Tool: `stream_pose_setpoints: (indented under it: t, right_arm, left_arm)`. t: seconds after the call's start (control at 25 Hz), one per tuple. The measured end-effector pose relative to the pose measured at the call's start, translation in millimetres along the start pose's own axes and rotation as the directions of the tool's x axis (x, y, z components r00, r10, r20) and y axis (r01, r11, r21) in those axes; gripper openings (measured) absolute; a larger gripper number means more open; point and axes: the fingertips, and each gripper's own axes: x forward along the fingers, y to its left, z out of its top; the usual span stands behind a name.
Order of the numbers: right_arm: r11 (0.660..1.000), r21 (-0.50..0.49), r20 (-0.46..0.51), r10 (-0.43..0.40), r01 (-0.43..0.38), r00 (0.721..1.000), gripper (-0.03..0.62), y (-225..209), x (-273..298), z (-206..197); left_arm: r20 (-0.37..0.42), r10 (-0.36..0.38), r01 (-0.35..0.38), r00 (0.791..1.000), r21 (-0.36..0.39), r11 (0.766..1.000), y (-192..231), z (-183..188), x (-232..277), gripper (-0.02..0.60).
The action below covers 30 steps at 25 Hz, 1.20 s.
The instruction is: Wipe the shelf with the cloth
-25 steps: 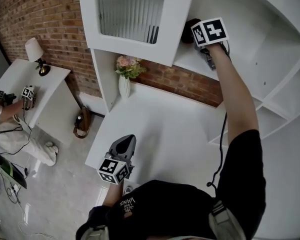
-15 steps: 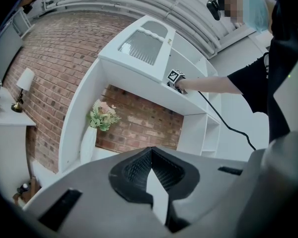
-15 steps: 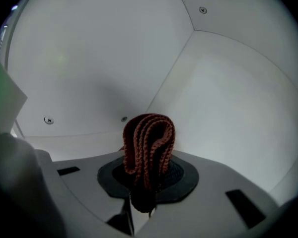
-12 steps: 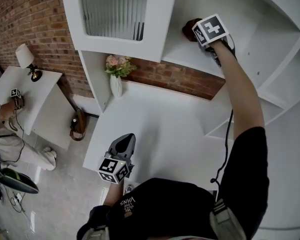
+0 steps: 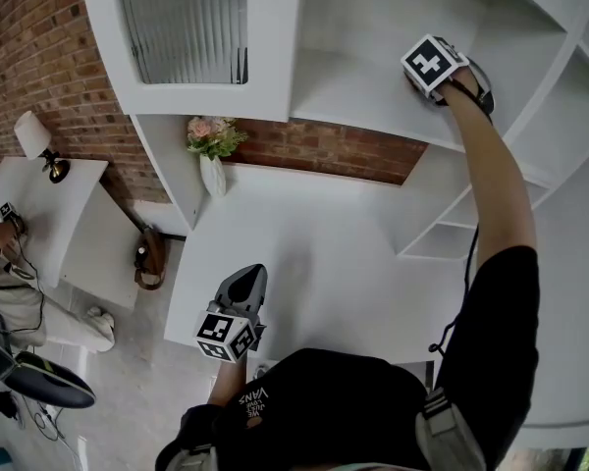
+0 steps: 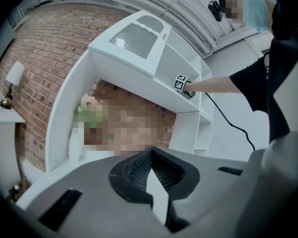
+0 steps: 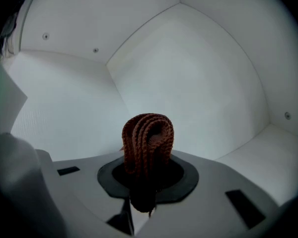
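Note:
A brown knitted cloth (image 7: 148, 138), folded into a loop, sticks out of my right gripper (image 7: 146, 168), whose jaws are shut on it. That gripper (image 5: 432, 67) is stretched out at arm's length over the upper white shelf (image 5: 353, 96), toward its right end, facing an inner corner of the compartment. Its marker cube hides the cloth in the head view. I cannot tell whether the cloth touches the shelf board. My left gripper (image 5: 245, 283) hangs low near my body over the white desk (image 5: 314, 253), shut, with nothing in it.
A white vase of flowers (image 5: 212, 160) stands at the desk's back left under a cabinet door with ribbed glass (image 5: 182, 23). Brick wall (image 5: 39, 47) lies behind. A lamp (image 5: 34, 137) sits on a side table, a person (image 5: 5, 263) is at far left, a bag (image 5: 149, 258) on the floor.
My right gripper has slid to the right along the upper shelf with the cloth, from near the cabinet door toward the right end. The left gripper has stayed put.

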Motion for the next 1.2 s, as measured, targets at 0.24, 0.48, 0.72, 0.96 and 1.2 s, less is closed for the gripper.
stream_pose_setpoints:
  t: [0.24, 0.48, 0.72, 0.96, 1.2]
  right_arm:
    - [0.978, -0.196, -0.197, -0.108, 0.068, 0.975, 0.069, -16, 6, -48]
    - [0.94, -0.324, -0.284, -0.199, 0.101, 0.938, 0.069, -24, 5, -74]
    - [0.971, -0.193, -0.16, -0.171, 0.139, 0.972, 0.069, -26, -8, -57]
    - [0.978, 0.202, 0.153, 0.019, -0.05, 0.988, 0.069, -4, -46, -4]
    - [0.843, 0.339, 0.45, 0.244, -0.417, 0.859, 0.071, 51, -92, 70]
  left_arm:
    - [-0.011, -0.021, 0.021, 1.0, 0.004, 1.0, -10, -2, 3, 0.005]
    - [-0.019, -0.04, 0.04, 0.999, 0.008, 0.999, -19, -5, 4, 0.005]
    - [-0.028, -0.046, 0.046, 0.999, 0.01, 0.999, -19, -5, -2, 0.005]
    - [-0.038, -0.074, 0.075, 0.997, 0.015, 0.997, -24, -5, -7, 0.005]
    - [-0.042, -0.099, 0.1, 0.994, 0.021, 0.995, -25, -1, -18, 0.005]
